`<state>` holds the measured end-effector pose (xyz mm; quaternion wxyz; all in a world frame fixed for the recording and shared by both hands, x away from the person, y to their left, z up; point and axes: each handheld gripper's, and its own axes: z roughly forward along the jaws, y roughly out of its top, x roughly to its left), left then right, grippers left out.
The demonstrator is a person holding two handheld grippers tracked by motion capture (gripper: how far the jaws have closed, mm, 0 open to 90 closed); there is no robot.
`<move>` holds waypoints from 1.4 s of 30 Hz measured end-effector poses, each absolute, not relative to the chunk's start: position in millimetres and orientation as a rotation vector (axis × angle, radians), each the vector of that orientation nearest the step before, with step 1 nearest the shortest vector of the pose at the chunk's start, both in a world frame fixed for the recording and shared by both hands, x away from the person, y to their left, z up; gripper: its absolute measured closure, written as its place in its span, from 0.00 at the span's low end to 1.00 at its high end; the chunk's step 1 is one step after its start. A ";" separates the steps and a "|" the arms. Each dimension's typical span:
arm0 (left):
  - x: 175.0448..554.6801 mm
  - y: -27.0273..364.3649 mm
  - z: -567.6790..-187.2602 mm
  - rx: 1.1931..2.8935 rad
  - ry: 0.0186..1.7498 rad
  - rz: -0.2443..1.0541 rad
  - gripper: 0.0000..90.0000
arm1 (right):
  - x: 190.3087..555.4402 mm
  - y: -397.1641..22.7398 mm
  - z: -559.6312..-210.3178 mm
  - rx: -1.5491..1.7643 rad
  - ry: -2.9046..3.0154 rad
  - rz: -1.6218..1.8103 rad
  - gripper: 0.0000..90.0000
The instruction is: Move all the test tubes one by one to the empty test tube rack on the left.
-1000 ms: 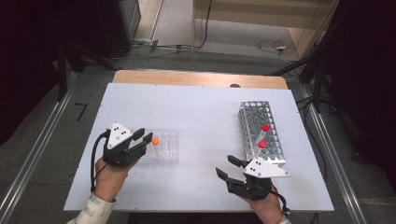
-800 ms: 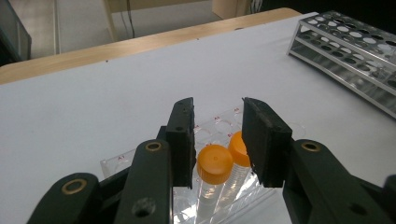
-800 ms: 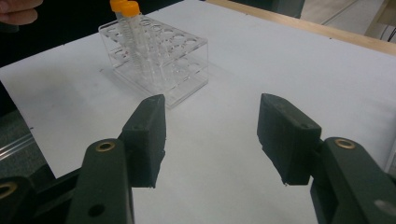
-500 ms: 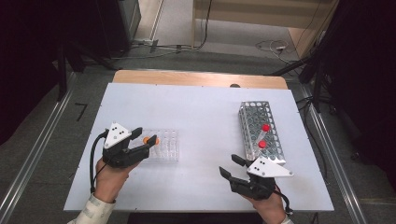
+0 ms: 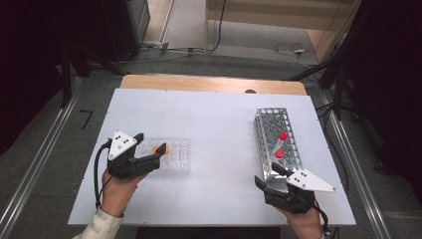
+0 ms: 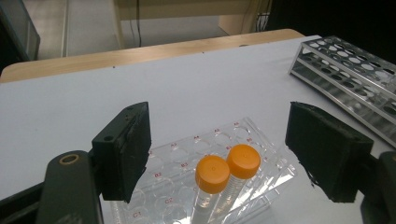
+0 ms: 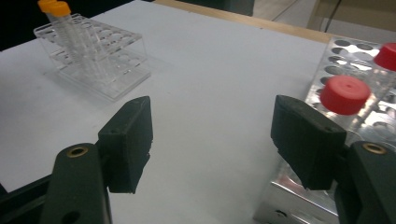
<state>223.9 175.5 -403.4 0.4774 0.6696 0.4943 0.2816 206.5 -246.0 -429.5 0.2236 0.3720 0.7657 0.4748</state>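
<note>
While the left tongs (image 5: 151, 153) are hanging just short of the clear plastic tube rack (image 5: 171, 155), their jaws have just been opening and are standing apart with nothing pinched between them. Two orange-capped clear tubes (image 6: 227, 167) are sitting upright in the rack's holes, directly ahead of the open jaws in the left gripper view, touching each other cap to cap. The release looks complete, judging from the gap on both sides of the caps.

Right tongs (image 5: 265, 178) have also just been opening, jaws wide and empty, hovering at the near end of the perforated metal tube rack (image 5: 266, 126). Two red-capped tubes (image 7: 345, 94) are standing in that rack, the nearer one just beyond the right-hand jaw.

To do this step well, the left tongs should be backing straight out along their own line, keeping jaws wide so neither pad is clipping an orange cap and tipping the light plastic rack. The right tongs should be lining up square on the nearer red cap, one jaw each side, before closing.

Room: the white table (image 5: 219, 114) is lying bare between the two tongs, good for carrying tubes across. The near table edge is sitting close behind both hands, so little room to pull back. The metal rack's side is right beside the right tongs; watch for bumping.
</note>
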 end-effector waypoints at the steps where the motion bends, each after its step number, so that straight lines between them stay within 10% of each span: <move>1: 223.9 175.8 -403.4 1.636 1.206 0.687 0.25 | 206.4 -248.6 -429.5 1.033 2.108 1.307 0.31; 42: 223.9 172.7 -405.4 1.644 1.205 0.694 0.26 | 252.6 -270.7 -457.4 1.177 1.942 1.238 0.79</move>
